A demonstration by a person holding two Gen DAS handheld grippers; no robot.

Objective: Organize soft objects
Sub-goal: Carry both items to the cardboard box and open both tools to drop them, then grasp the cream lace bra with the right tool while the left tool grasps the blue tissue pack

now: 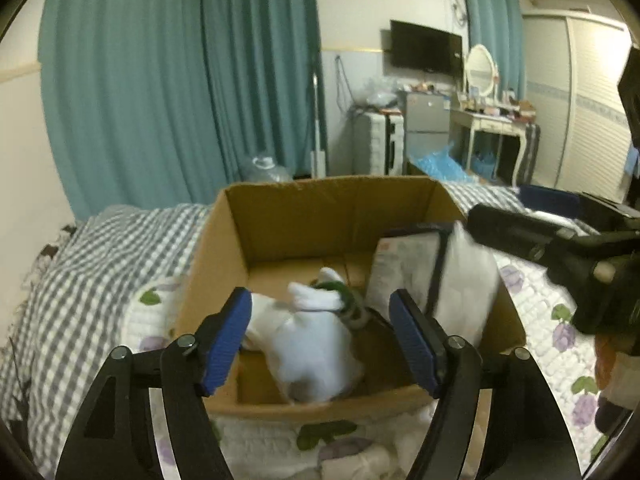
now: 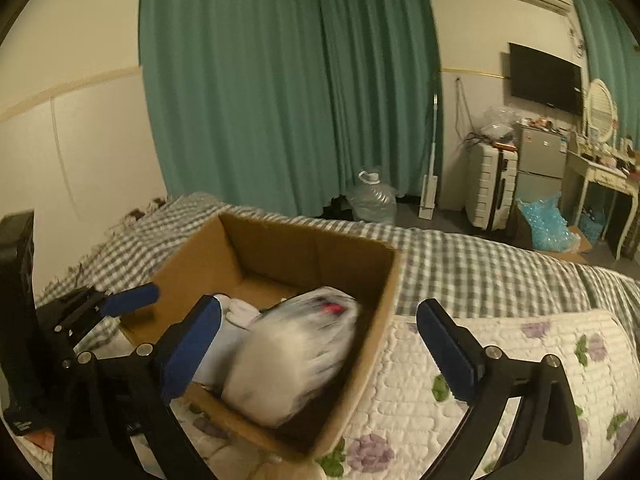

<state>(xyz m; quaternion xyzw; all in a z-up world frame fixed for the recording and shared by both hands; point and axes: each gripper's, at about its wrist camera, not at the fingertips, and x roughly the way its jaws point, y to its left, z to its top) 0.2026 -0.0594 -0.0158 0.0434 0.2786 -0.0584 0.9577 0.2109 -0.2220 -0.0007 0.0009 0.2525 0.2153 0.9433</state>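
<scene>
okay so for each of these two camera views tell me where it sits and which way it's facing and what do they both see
Left wrist: sits on the left gripper, looking forward and down into the cardboard box on the bed; its open blue fingers frame white soft items, and the right gripper shows at right.
Right wrist: sits on the right gripper, to the box's right, looking over a white bagged bundle; the left gripper shows at left.
Shared: the box, teal curtain, TV.
</scene>
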